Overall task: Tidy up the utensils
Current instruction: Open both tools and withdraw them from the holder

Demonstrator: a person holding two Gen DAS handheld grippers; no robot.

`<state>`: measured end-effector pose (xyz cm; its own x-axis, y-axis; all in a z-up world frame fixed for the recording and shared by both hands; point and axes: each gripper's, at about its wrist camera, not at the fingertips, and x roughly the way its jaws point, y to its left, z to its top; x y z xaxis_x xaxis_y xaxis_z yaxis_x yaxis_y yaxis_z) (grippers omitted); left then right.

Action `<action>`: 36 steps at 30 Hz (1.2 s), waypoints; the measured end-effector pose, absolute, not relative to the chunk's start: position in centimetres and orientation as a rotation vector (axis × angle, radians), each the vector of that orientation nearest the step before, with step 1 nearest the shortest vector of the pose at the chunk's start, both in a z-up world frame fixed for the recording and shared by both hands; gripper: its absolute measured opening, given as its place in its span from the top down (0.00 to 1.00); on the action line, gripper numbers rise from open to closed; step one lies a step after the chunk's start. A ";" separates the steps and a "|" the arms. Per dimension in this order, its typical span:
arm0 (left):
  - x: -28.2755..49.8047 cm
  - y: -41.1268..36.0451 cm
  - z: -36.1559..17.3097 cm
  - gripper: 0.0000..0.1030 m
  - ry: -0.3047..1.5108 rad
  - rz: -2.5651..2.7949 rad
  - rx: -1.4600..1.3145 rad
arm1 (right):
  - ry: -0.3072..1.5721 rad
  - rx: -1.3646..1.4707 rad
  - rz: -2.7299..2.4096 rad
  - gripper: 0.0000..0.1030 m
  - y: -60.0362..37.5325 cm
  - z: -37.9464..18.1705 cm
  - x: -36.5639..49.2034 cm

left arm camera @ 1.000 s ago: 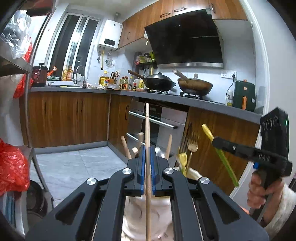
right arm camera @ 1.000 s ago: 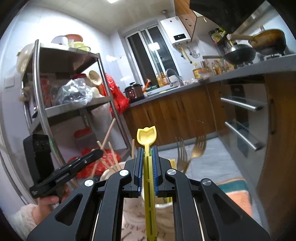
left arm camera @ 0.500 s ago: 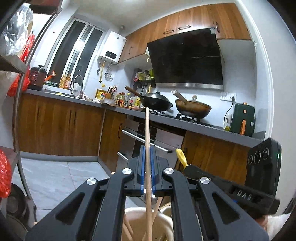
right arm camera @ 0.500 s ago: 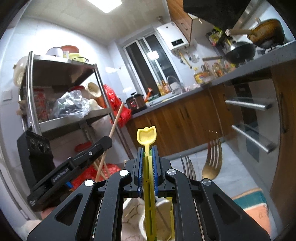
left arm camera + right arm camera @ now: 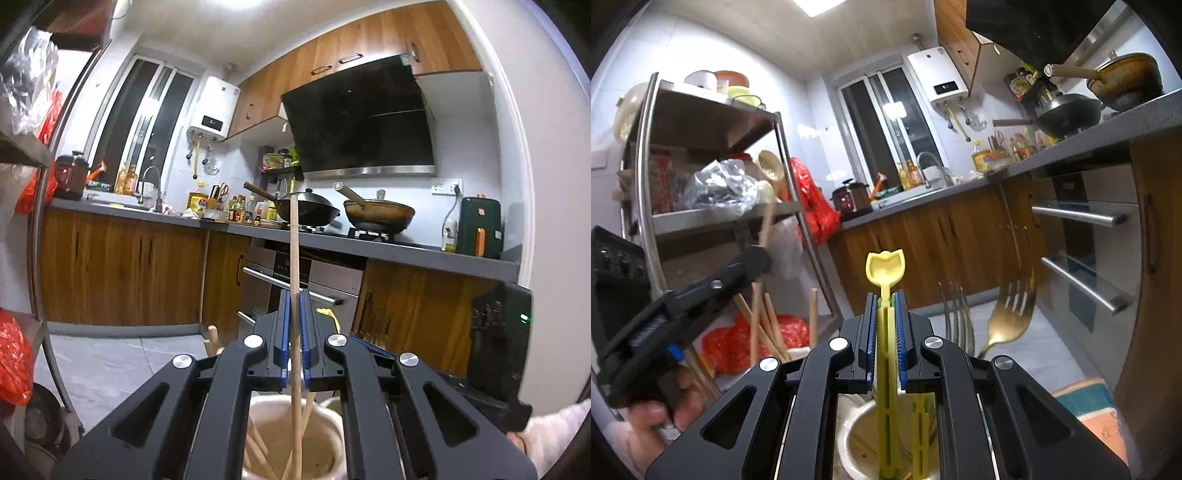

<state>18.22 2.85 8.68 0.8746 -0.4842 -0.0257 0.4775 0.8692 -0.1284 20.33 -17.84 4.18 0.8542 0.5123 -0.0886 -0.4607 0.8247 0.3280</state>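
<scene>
Left wrist view, left gripper (image 5: pixel 294 332) clamping one wooden chopstick (image 5: pixel 294 266), two forks (image 5: pixel 990 314)

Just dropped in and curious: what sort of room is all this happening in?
A home kitchen, by the look of it: a wok on the stove under a black range hood, wooden cabinets beneath a grey counter, and a sink tap by the window.
</scene>
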 end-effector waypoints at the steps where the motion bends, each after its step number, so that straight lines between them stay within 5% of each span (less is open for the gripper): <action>1: 17.8 3.0 8.7 0.95 0.055 -0.503 -0.110 | 0.173 0.313 0.524 0.89 -18.1 4.1 20.3; 23: 15.4 3.2 7.7 0.95 0.108 -0.474 -0.070 | 0.294 0.229 0.508 0.89 -17.5 2.9 19.0; 27: 14.0 3.3 7.7 0.94 0.119 -0.460 -0.057 | 0.328 0.227 0.506 0.79 -17.8 2.5 18.1; 36: 9.0 3.3 6.1 0.94 0.177 -0.435 -0.019 | 0.353 0.233 0.480 0.79 -19.2 2.3 12.7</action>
